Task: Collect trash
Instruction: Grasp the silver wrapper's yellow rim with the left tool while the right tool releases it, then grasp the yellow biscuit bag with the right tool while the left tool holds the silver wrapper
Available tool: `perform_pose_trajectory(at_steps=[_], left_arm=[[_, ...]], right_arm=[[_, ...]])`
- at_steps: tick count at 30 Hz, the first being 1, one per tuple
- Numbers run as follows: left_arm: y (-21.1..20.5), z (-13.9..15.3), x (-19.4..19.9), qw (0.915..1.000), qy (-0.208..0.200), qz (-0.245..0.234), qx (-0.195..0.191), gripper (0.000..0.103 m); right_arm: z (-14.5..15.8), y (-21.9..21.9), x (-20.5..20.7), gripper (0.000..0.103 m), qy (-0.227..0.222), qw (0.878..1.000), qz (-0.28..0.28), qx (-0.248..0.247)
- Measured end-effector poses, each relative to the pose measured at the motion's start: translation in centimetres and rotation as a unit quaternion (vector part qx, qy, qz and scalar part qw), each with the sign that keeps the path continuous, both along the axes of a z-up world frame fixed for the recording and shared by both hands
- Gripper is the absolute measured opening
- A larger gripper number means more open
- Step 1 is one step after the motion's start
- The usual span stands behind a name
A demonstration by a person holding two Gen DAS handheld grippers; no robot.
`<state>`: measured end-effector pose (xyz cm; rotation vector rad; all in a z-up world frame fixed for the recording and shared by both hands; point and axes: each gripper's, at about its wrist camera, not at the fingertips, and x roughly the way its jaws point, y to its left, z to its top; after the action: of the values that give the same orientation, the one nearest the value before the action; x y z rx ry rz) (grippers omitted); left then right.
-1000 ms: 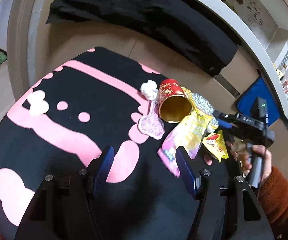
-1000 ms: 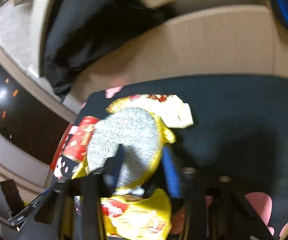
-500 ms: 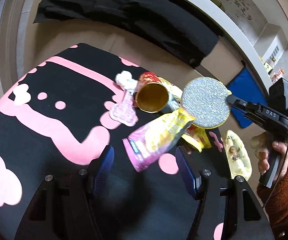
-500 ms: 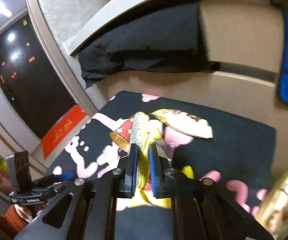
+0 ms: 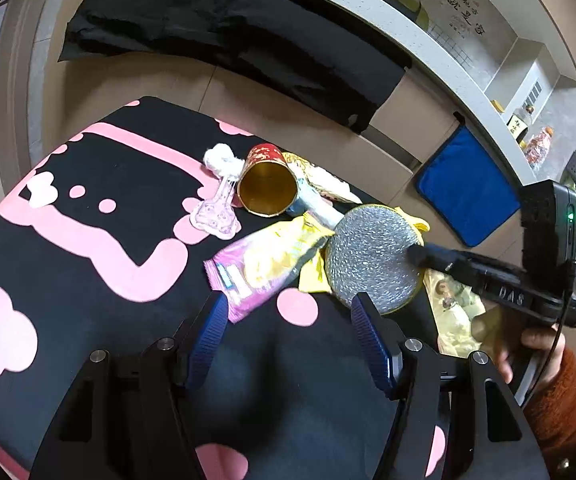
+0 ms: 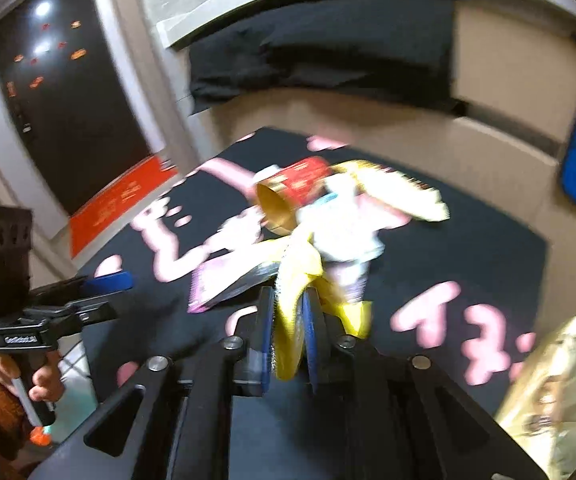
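My right gripper (image 6: 289,322) is shut on a round silver-and-yellow pad (image 5: 371,258), held edge-on above the black-and-pink mat (image 5: 88,248). My left gripper (image 5: 288,332) is open and empty, hovering near the mat's front. In front of it lie a pink-and-yellow snack wrapper (image 5: 266,258), a red cup with a gold inside (image 5: 268,184) on its side, a white crumpled tissue (image 5: 220,158) and a pink flat piece (image 5: 216,214). The right wrist view is blurred; it shows the cup (image 6: 288,196) and the wrapper (image 6: 232,280).
A pale yellow bag (image 5: 453,308) lies on the mat's right side, under the right gripper. A blue cushion (image 5: 465,192) leans against the beige wall. A black cloth (image 5: 228,36) lies along the ledge behind. An orange-red floor mat (image 6: 120,200) lies by the dark door.
My right gripper lifted the round pad off the trash pile and has now carried it down and nearer to my left gripper. The wrapper came uncovered. My left gripper stayed open.
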<state>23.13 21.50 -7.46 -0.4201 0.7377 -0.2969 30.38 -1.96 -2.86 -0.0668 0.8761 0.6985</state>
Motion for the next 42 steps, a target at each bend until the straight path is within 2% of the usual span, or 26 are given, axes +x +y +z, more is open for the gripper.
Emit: perform_pose_trajectory(at_steps=[1, 3, 10, 16, 20, 23, 26, 27, 28, 29, 30, 31, 35, 38, 42], left_arm=[[-0.1, 0.0, -0.2, 1.0000, 0.000, -0.002, 0.000, 0.064], [-0.4, 0.0, -0.5, 1.0000, 0.001, -0.007, 0.001, 0.064], [-1.6, -0.5, -0.9, 0.9995, 0.011, -0.028, 0.000, 0.064], [-4.0, -0.6, -0.5, 0.9978, 0.014, -0.063, -0.015, 0.064], [-5.9, -0.3, -0.2, 0.9960, 0.014, -0.086, -0.019, 0.064], [-7.1, -0.4, 0.1, 0.9964, 0.015, -0.083, 0.006, 0.064], [-7.3, -0.9, 0.6, 0.9970, 0.026, -0.073, 0.004, 0.064], [-7.3, -1.2, 0.8, 0.9973, 0.029, -0.068, 0.001, 0.063], [-7.3, -1.4, 1.1, 0.9975, 0.033, -0.062, 0.000, 0.055], [-7.3, -1.5, 1.4, 0.9977, 0.036, -0.057, 0.001, 0.041], [-7.3, -1.6, 1.7, 0.9979, 0.040, -0.051, 0.004, 0.032], [-7.2, -1.7, 2.0, 0.9980, 0.045, -0.044, 0.008, 0.016], [-6.3, -0.7, 2.2, 0.9992, 0.034, -0.020, 0.004, 0.014], [-5.2, 0.6, 1.9, 0.9998, 0.014, -0.004, 0.016, 0.014], [-3.6, 1.9, 1.5, 0.9991, -0.003, 0.022, 0.036, 0.014]], right_arm=[[-0.2, 0.5, -0.3, 0.035, 0.008, 1.000, 0.010, 0.005], [-0.5, 1.1, -0.8, 0.045, 0.015, 0.999, 0.025, 0.019], [0.1, 0.0, -0.9, 0.046, 0.019, 0.998, 0.004, 0.060], [2.1, -2.7, -1.8, 0.051, -0.044, 0.997, -0.033, 0.063], [2.5, -5.2, -2.0, 0.051, -0.077, 0.993, -0.078, 0.044], [2.0, -6.8, -1.7, 0.051, -0.074, 0.992, -0.096, 0.035], [0.8, -8.5, -1.8, 0.051, -0.061, 0.992, -0.108, 0.035], [0.4, -8.8, -1.8, 0.051, -0.058, 0.992, -0.109, 0.035], [0.0, -9.2, -1.9, 0.052, -0.054, 0.992, -0.109, 0.034], [-0.4, -9.4, -2.0, 0.052, -0.051, 0.992, -0.109, 0.032], [-0.8, -9.5, -1.9, 0.051, -0.046, 0.993, -0.109, 0.029], [-1.2, -9.7, -1.9, 0.052, -0.044, 0.993, -0.108, 0.027], [-2.2, -9.0, -1.7, 0.051, -0.042, 0.995, -0.090, 0.007], [-2.5, -7.1, -1.4, 0.051, -0.063, 0.996, -0.052, -0.029], [-2.9, -4.4, 0.2, 0.054, -0.064, 0.997, 0.003, -0.042]])
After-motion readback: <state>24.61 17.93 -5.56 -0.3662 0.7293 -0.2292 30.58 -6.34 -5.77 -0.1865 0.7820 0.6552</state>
